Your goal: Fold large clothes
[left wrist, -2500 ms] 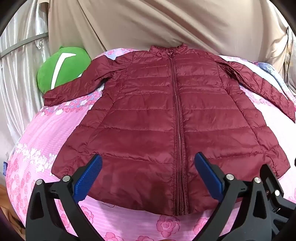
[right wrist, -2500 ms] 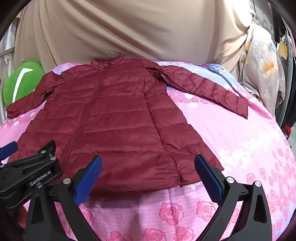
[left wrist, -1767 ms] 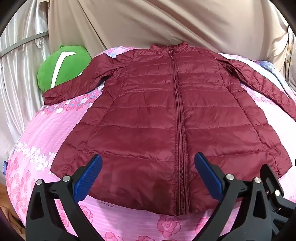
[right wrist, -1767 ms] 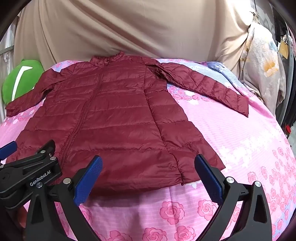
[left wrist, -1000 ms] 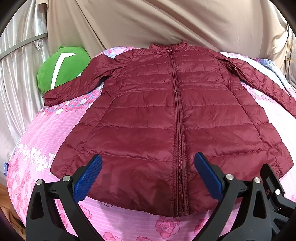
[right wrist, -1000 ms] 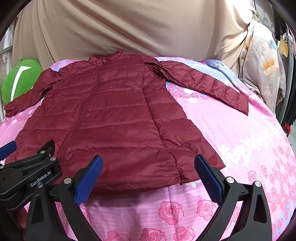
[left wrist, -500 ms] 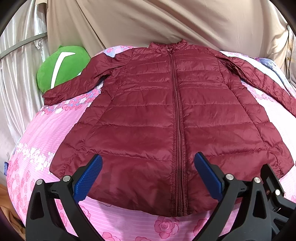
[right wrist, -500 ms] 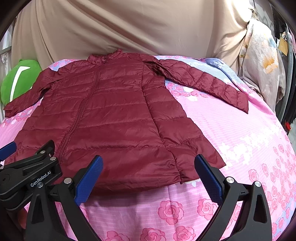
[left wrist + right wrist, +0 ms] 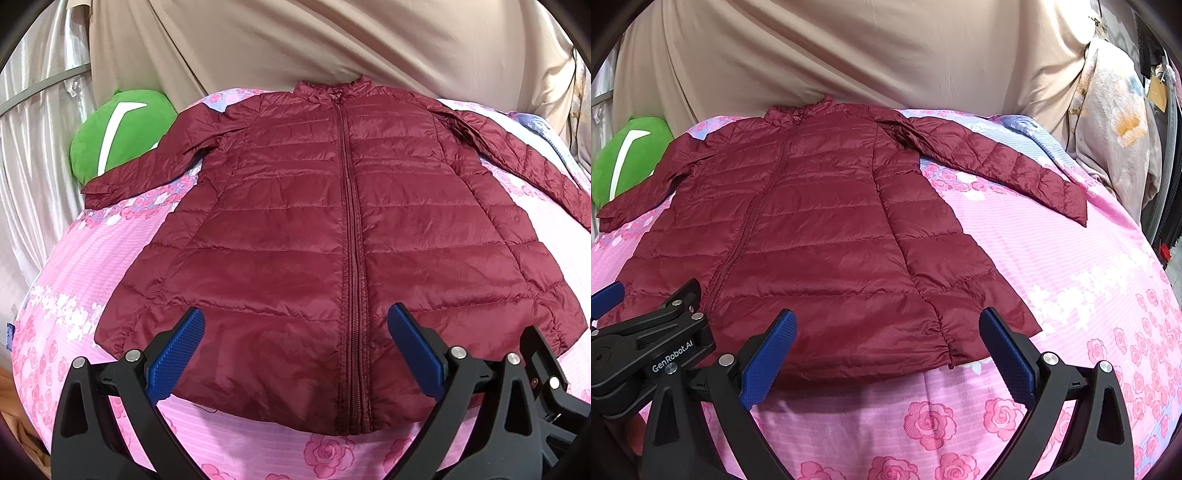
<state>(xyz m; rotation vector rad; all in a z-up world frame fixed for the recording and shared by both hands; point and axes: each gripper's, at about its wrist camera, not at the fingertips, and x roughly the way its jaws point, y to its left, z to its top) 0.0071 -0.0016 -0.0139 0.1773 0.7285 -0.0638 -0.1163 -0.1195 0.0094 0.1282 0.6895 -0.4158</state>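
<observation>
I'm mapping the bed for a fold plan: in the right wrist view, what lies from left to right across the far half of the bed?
Green plush toy → jacket's left sleeve → jacket body → jacket's right sleeve → hanging floral cloth.

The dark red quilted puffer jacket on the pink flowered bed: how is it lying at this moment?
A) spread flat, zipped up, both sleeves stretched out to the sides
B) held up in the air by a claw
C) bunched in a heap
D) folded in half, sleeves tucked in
A: the dark red quilted puffer jacket lies flat with its zip closed and a sleeve out on each side; both claws are open and hold nothing.
</observation>
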